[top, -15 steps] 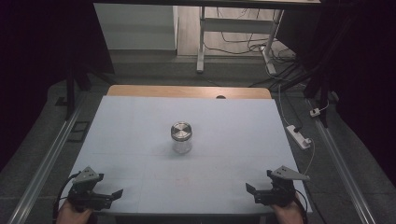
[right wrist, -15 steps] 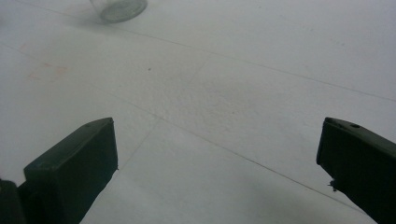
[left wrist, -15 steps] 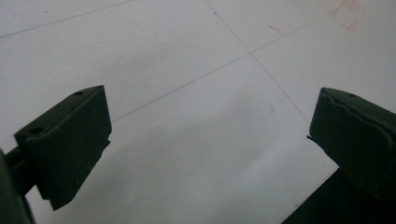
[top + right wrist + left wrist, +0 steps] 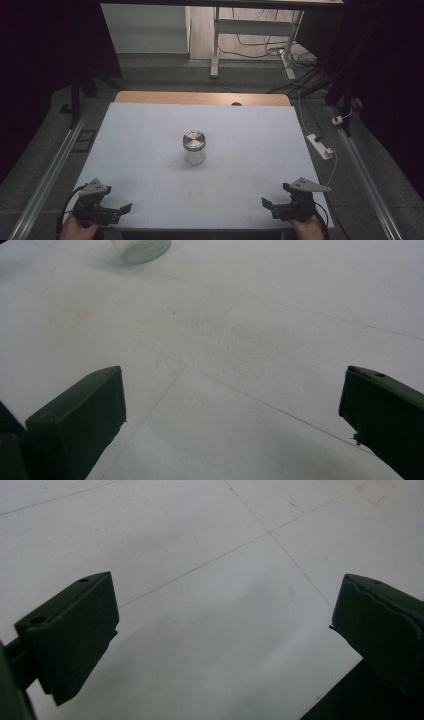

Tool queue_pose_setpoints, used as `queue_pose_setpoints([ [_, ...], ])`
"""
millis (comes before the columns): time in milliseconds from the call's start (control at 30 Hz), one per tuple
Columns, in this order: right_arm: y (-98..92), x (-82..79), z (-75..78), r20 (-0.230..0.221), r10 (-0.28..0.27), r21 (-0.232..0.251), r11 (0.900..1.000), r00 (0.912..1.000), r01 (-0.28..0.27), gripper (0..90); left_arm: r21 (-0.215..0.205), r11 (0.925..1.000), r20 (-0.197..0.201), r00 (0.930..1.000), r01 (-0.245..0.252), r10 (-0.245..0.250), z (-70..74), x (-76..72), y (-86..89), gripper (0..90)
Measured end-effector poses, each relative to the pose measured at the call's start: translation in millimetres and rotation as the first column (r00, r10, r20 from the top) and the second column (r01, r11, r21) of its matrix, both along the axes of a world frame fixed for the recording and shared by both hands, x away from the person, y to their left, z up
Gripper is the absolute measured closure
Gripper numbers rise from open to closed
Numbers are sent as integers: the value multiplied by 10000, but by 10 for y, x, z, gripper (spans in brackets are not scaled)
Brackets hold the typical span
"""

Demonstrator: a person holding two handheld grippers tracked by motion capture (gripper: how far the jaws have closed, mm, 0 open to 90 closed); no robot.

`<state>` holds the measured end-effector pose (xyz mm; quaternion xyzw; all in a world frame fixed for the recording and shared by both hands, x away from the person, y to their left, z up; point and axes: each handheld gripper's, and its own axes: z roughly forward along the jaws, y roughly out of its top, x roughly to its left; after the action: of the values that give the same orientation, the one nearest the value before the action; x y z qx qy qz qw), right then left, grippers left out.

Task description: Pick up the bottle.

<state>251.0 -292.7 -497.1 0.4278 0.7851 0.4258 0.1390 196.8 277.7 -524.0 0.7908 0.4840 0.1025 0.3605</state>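
I'm working in a lab test bay: white-covered tabletop [image 4: 150, 145], floor rails [image 4: 47, 175], loose cables [image 4: 260, 50], power strip [image 4: 320, 146].

The table [image 4: 150, 130] has a pale sheet over a wooden top that shows along its far edge. Grey floor [image 4: 165, 75] surrounds it, dark at both sides. Beyond stand white frame legs [image 4: 216, 45] among loose cables [image 4: 255, 47]; a white power strip [image 4: 320, 146] lies at the right.

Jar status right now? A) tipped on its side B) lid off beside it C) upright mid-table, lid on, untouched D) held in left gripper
C: the jar stands upright in the middle of the table with its metal lid on, far from the left gripper and right gripper.
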Motion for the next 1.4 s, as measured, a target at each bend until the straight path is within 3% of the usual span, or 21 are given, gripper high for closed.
queue_pose_setpoints([
  [433, 6, -2, -6, -97, 30, -131, 9999, 9999, -31, 0, -332, 9994, 209, 9998, 60, -54, 45, 12, 23, 0],
  [633, 23, -5, -6, -21, 93, -308, 9995, 10000, -94, 0, -169, 9998, 319, 9994, 137, -131, 47, 19, 12, 0],
  [1100, 13, 0, -9, -84, 101, -223, 9997, 9999, -103, 0, -192, 9992, 485, 9983, 339, -330, 94, 82, -20, 0],
  [1400, 17, 8, -11, -148, 111, -231, 9997, 9998, -115, 0, -71, 9962, 702, 9938, 868, -861, 128, 130, -87, 0],
])
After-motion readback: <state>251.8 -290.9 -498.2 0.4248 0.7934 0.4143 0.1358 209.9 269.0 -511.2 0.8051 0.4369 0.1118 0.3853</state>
